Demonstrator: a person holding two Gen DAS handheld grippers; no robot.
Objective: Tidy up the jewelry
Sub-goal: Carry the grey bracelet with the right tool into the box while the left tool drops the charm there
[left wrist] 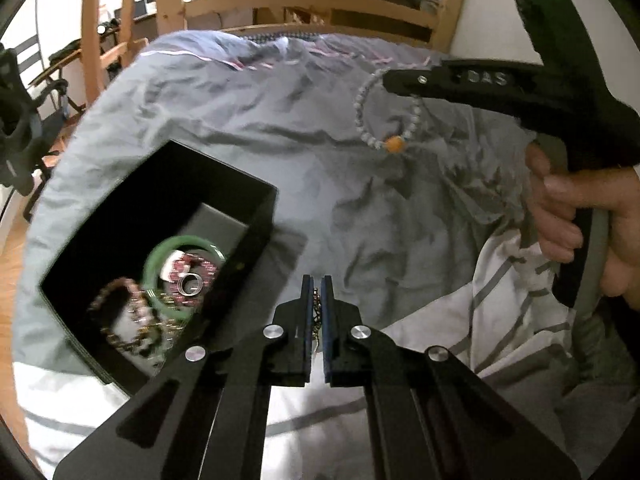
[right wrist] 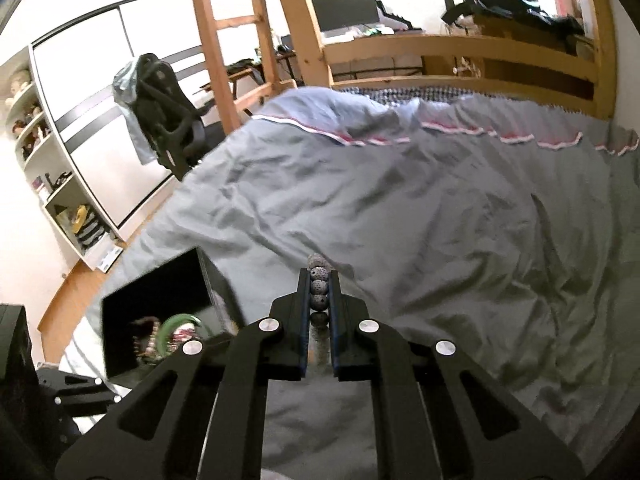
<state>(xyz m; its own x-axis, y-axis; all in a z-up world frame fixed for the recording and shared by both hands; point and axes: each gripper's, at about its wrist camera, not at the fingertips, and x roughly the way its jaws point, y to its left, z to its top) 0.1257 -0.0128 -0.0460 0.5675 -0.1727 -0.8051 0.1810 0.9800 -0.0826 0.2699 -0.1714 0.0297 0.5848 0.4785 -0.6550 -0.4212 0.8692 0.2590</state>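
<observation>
Jewelry box (left wrist: 256, 216), black, sits near the duvet's (left wrist: 320, 184) left edge, green bangle (left wrist: 154, 264) inside. My left gripper (left wrist: 317, 296) pinches a gold chain (left wrist: 317, 312); my right gripper (right wrist: 320, 292) clamps a grey beaded bracelet (left wrist: 362, 98), dangling above the duvet.

A bed (right wrist: 400, 208) is carrying everything, and a rumpled grey duvet (left wrist: 320, 168) is covering it up to the wooden footboard (right wrist: 440, 52) at the far edge. A striped white cloth (left wrist: 500, 300) is lying over the duvet at the near edge. An open black box (left wrist: 256, 216) is sitting directly on the duvet near the bed's left edge, holding a green bangle (left wrist: 150, 268) and beaded bracelets (left wrist: 116, 312).
</observation>
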